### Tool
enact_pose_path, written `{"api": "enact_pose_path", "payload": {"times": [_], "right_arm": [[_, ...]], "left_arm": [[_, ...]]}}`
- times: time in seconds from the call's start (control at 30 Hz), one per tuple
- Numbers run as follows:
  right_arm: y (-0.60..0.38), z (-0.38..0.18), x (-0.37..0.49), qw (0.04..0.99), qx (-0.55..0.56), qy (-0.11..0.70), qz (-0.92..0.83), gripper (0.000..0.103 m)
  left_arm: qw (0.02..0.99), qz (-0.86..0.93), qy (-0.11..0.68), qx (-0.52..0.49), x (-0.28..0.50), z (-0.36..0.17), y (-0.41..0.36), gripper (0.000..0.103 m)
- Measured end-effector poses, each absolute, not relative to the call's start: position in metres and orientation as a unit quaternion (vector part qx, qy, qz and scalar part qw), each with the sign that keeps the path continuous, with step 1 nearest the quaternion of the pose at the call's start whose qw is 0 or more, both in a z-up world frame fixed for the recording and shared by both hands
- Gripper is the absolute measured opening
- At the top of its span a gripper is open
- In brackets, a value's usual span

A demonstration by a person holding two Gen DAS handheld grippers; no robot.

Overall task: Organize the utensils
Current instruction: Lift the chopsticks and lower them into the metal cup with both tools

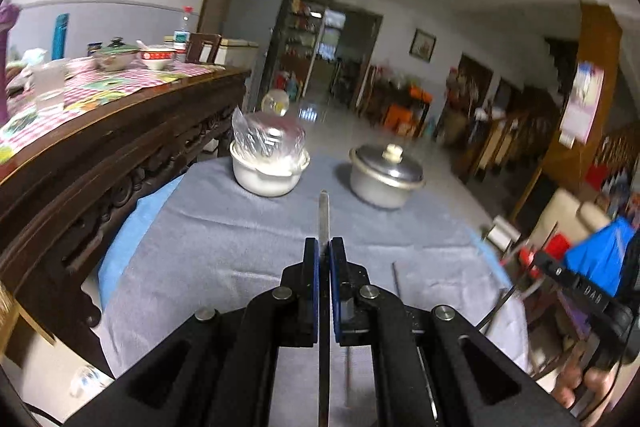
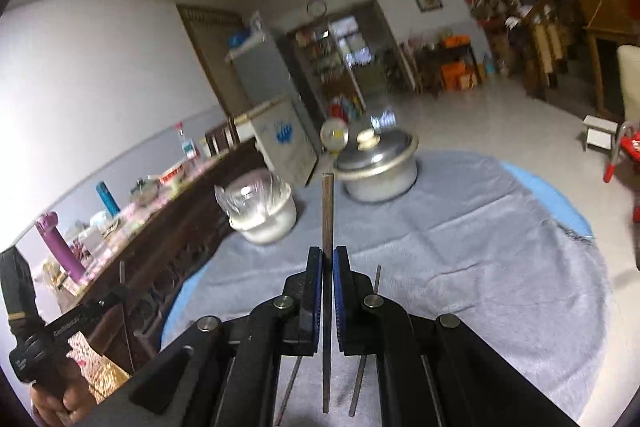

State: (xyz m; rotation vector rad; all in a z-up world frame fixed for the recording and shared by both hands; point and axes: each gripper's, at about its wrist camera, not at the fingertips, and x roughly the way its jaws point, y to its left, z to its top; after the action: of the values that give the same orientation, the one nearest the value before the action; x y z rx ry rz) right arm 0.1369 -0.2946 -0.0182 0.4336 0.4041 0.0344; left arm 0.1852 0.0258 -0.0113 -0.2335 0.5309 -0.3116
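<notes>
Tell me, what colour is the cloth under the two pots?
The cloth is grey, laid over a light blue layer that peeks out at the edges; the right wrist view shows it best.

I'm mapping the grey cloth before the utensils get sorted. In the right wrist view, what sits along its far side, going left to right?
White pot covered with clear plastic film → thin dark stick clamped in the right gripper → metal pot with a cream-knobbed lid.

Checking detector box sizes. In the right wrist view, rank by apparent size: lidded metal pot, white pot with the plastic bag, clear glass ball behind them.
1. Lidded metal pot and white pot: look about equal, not ranked.
2. Glass ball: clearly smallest, though also farthest from the camera.
</notes>
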Motion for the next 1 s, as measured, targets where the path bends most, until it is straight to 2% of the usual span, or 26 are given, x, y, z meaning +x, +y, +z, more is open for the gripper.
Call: {"api": "enact_pose_path", "payload": {"times": [0.6, 0.83, 1.0], "right_arm": [[-0.273, 0.06, 0.04, 0.979, 0.167, 0.106, 0.049, 0.006], [-0.264, 0.047, 0.026, 0.977, 0.164, 0.116, 0.07, 0.006], [-0.259, 0.034, 0.023, 0.975, 0.165, 0.129, 0.077, 0.006]], "left_arm": [[0.953, -0.198, 0.123, -0.195, 0.122, 0.043, 0.008, 0.005], [0.966, -0.164, 0.068, -0.19, 0.113, 0.021, -0.019, 0.005], [0.972, -0.14, 0.06, -0.179, 0.109, 0.001, -0.03, 0.005]]}}
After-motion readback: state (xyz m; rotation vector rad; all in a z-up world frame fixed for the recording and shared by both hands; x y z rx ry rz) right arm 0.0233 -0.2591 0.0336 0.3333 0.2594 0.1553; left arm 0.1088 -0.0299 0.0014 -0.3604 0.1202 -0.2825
